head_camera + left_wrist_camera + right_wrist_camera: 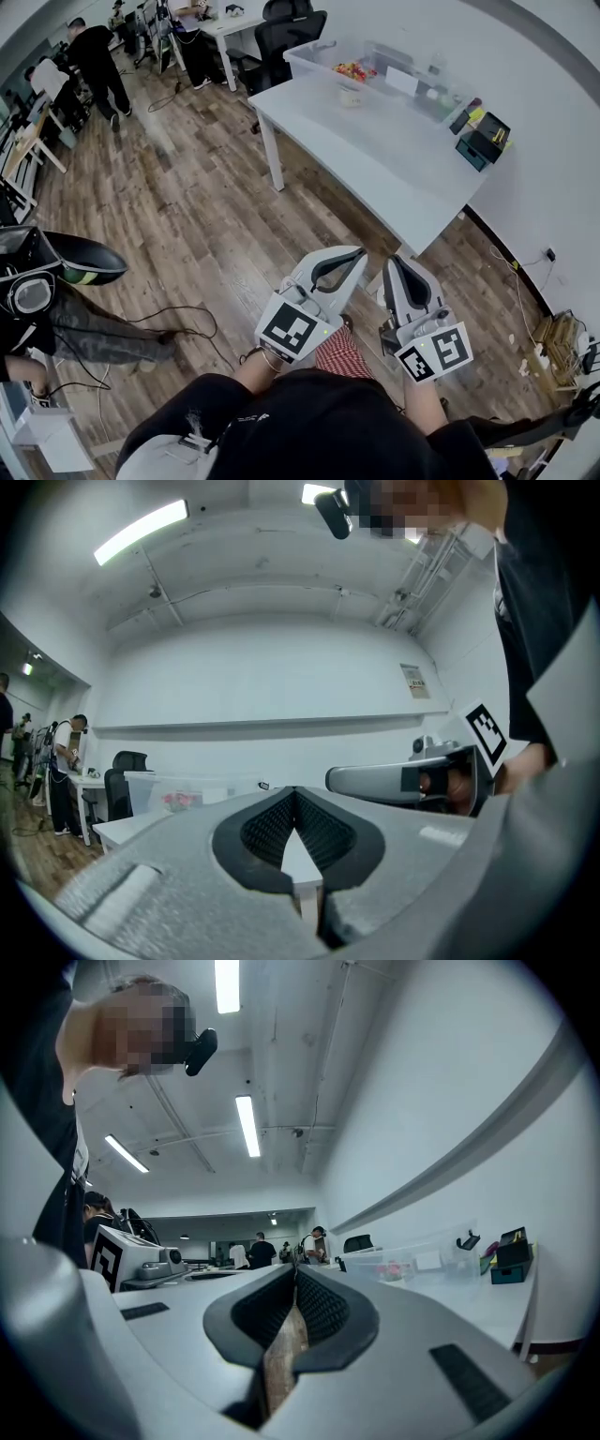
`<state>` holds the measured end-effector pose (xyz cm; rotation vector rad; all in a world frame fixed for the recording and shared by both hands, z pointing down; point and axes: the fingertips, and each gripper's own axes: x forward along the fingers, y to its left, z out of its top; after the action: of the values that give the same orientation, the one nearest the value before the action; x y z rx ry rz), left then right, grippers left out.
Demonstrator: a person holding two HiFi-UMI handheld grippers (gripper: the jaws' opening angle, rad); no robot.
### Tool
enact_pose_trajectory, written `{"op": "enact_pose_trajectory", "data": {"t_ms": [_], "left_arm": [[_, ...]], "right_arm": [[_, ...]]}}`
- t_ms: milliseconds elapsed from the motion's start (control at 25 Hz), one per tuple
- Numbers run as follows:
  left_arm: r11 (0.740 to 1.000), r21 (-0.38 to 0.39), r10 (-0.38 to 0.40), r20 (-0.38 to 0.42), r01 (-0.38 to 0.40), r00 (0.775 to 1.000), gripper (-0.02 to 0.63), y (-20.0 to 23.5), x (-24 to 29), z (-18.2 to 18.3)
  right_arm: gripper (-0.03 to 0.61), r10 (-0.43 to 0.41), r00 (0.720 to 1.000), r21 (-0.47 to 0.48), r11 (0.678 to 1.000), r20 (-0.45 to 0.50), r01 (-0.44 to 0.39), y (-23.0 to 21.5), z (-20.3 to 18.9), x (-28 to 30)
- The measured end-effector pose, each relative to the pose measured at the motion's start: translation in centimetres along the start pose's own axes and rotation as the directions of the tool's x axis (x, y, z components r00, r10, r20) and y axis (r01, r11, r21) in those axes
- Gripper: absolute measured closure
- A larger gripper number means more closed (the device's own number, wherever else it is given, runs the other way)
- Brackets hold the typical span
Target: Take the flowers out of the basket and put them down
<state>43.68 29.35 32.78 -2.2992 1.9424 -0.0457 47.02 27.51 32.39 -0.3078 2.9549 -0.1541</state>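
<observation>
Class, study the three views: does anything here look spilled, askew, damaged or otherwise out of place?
Nothing stands out. The clear bin sits upright on the white table, nothing spilled around it. The left gripper and right gripper are shut and empty. A loose black cable trails across the wooden floor.

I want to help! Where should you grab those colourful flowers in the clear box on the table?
Probably from above: the flowers lie inside the clear box, whose walls block every side while its top looks open. Stems are too small to make out, so choose the spot up close.
</observation>
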Motion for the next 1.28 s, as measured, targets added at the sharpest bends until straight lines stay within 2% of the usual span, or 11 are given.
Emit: {"op": "enact_pose_trajectory", "data": {"t_ms": [280, 640, 960, 1280], "left_arm": [[0.999, 0.002, 0.05, -0.002, -0.05, 0.999, 0.617, 5.1, 2.5, -0.2], [0.998, -0.004, 0.07, 0.002, -0.07, 0.998, 0.617, 10.2, 7.8, -0.7], [0.996, 0.02, 0.082, -0.009, -0.082, 0.997, 0.617, 13.9, 11.8, -1.4], [0.993, -0.02, 0.114, -0.01, -0.115, 0.993, 0.617, 16.5, 14.4, -2.3]], "right_arm": [[0.565, 0.05, 0.999, -0.009, 0.999, -0.002, -0.05, -2.7, 0.4, 5.2], [0.565, 0.08, 0.997, -0.01, 0.997, -0.002, -0.08, -7.6, 0.6, 10.7], [0.565, 0.103, 0.995, 0.006, 0.995, 0.014, -0.103, -11.6, 0.5, 15.1], [0.565, 0.116, 0.993, 0.032, 0.993, 0.001, -0.116, -14.4, -0.1, 17.5]]}}
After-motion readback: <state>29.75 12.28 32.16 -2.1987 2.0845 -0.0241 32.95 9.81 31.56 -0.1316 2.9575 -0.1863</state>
